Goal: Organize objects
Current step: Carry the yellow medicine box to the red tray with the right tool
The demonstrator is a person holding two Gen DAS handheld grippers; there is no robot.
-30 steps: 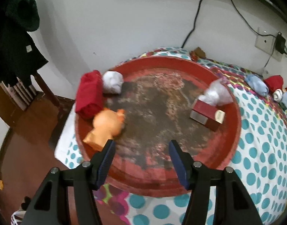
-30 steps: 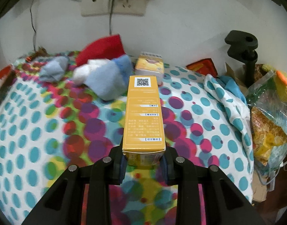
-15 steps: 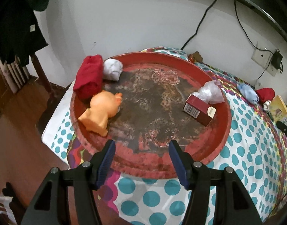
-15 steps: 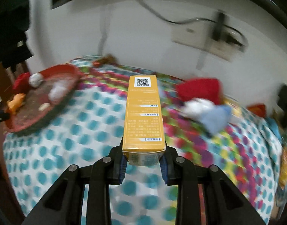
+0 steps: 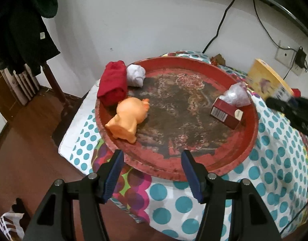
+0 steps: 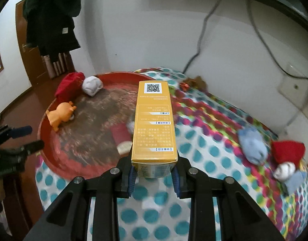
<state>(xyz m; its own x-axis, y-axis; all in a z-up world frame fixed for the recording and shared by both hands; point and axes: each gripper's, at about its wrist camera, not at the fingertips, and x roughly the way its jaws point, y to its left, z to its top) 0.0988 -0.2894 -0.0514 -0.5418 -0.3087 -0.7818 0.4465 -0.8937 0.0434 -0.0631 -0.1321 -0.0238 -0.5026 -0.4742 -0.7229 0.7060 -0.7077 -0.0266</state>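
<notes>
My right gripper is shut on a tall yellow box and holds it in the air near the right rim of a round red tray. The box also shows in the left wrist view. The tray holds a red cloth roll, a white sock ball, an orange toy pig, a dark red box and a clear plastic wad. My left gripper is open and empty at the tray's near rim.
The tray lies on a polka-dot cloth over a table by a white wall. A blue sock, a red cloth and a white sock ball lie on the cloth to the right. Dark clothes hang at left.
My right gripper has swung left with the yellow box, from the sock pile to the tray. My left gripper has drawn back slightly from the tray and stays open.
</notes>
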